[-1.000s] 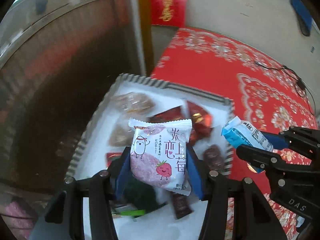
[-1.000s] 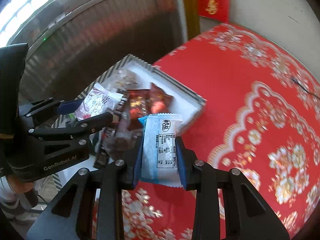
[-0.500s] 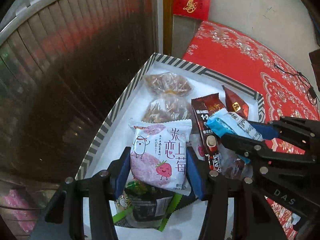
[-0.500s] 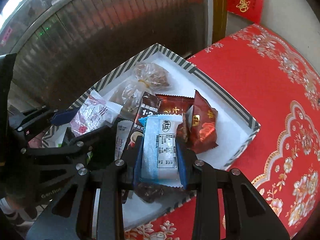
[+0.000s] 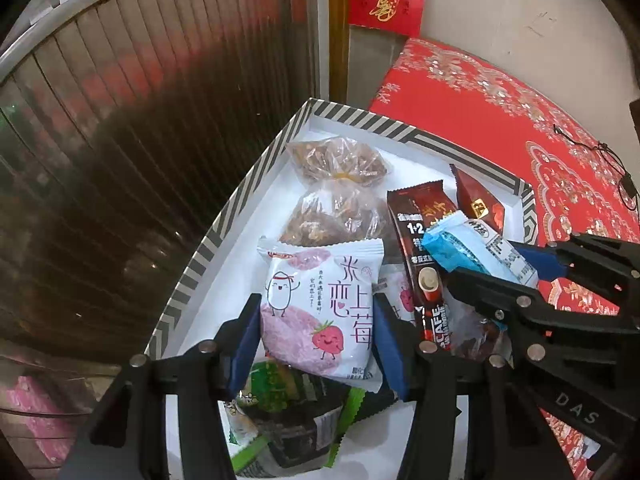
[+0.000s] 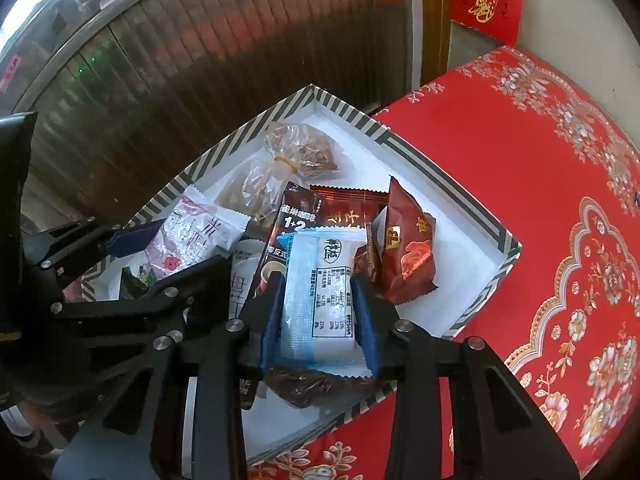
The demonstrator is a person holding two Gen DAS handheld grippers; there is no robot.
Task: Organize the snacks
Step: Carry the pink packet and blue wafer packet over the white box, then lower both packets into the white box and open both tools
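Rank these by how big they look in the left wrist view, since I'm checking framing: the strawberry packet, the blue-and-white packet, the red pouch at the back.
1. strawberry packet, though it sits nearest the camera, which inflates it.
2. blue-and-white packet, partly covered by the right gripper.
3. red pouch, farthest back and partly hidden.

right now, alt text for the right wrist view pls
The right tool has a blue-and-white snack packet between its pads, its jaws just having been opening, over a striped box of snacks on a red cloth. At left, the left tool grips a pink-and-white packet over the same box.
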